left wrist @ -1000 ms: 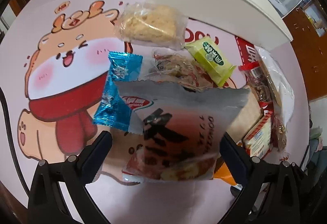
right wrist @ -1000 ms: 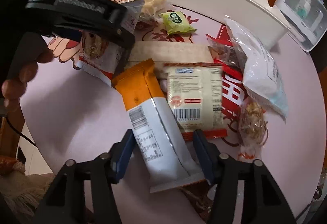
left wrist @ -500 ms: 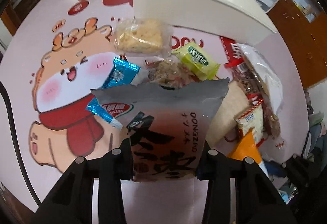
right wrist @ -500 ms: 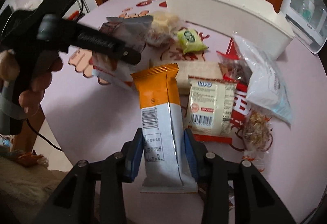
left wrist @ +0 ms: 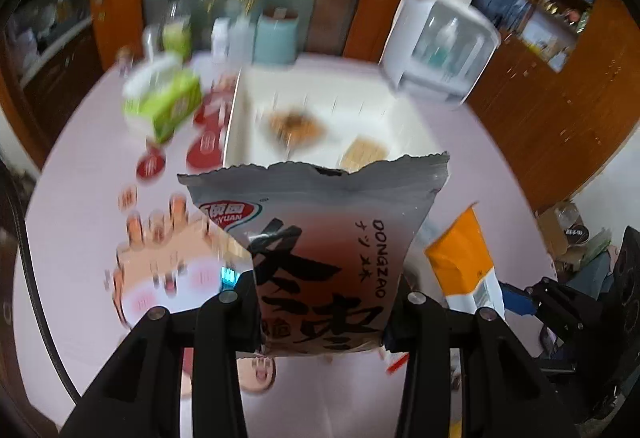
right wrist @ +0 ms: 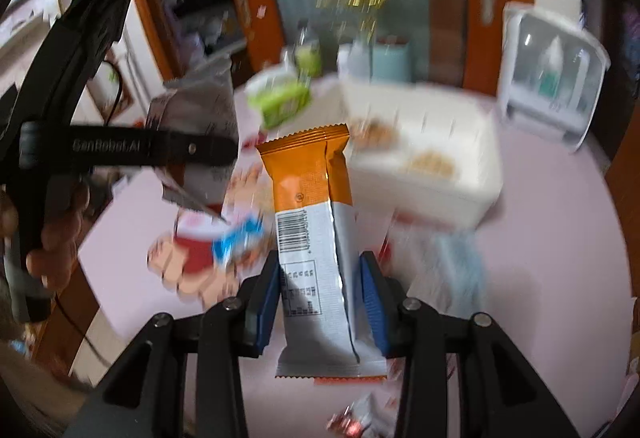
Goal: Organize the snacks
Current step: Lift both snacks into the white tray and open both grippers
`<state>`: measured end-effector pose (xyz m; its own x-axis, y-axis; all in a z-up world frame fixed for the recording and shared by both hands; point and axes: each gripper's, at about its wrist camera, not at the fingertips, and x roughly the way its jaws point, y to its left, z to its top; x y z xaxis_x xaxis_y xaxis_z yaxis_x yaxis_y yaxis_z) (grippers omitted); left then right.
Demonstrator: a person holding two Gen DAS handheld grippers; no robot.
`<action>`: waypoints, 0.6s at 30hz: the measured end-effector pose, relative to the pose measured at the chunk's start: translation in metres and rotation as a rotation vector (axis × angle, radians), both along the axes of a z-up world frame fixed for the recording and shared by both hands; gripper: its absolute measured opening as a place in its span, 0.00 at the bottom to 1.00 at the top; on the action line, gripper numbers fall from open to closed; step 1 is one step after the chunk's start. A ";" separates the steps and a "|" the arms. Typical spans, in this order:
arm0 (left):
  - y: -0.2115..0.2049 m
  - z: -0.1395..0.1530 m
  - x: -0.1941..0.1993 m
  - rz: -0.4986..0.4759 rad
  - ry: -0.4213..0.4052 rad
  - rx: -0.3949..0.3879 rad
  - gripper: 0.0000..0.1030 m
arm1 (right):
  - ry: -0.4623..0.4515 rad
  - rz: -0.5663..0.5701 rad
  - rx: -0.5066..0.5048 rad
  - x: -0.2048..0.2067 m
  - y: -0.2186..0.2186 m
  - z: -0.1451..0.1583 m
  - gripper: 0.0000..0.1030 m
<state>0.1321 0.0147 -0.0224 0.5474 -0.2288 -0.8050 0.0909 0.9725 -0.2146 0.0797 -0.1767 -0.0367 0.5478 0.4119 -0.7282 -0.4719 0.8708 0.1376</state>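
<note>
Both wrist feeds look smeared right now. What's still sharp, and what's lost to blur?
Left wrist view: the grey snack bag in the left tool is crisp; the white bin and tissue box are streaked. Right wrist view: the orange-and-white bar in the right tool is sharp, and the bin's contents are unreadable. Fisheye bends both edges.

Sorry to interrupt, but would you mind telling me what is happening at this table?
A person is sorting snacks with two handheld grippers. The left gripper is shut on a grey and pink snack bag with black characters, the right gripper on a long orange and white wrapped bar. Both are held above the pink round table, facing the white plastic bin, which already holds a few snacks.
</note>
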 end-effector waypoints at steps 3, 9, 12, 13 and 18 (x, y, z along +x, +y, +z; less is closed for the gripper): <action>-0.003 0.035 0.014 -0.011 -0.070 -0.004 0.39 | -0.077 -0.046 0.012 0.024 0.000 0.031 0.38; -0.012 0.087 0.053 -0.032 -0.183 0.036 0.39 | -0.192 -0.150 0.058 0.071 -0.003 0.084 0.39; -0.017 0.108 0.077 -0.016 -0.225 0.081 0.39 | -0.226 -0.222 0.072 0.098 -0.007 0.104 0.39; -0.018 0.111 0.085 -0.012 -0.234 0.085 0.39 | -0.236 -0.250 0.087 0.109 -0.009 0.111 0.39; -0.020 0.119 0.126 0.025 -0.244 0.101 0.39 | -0.262 -0.330 0.129 0.149 -0.017 0.124 0.40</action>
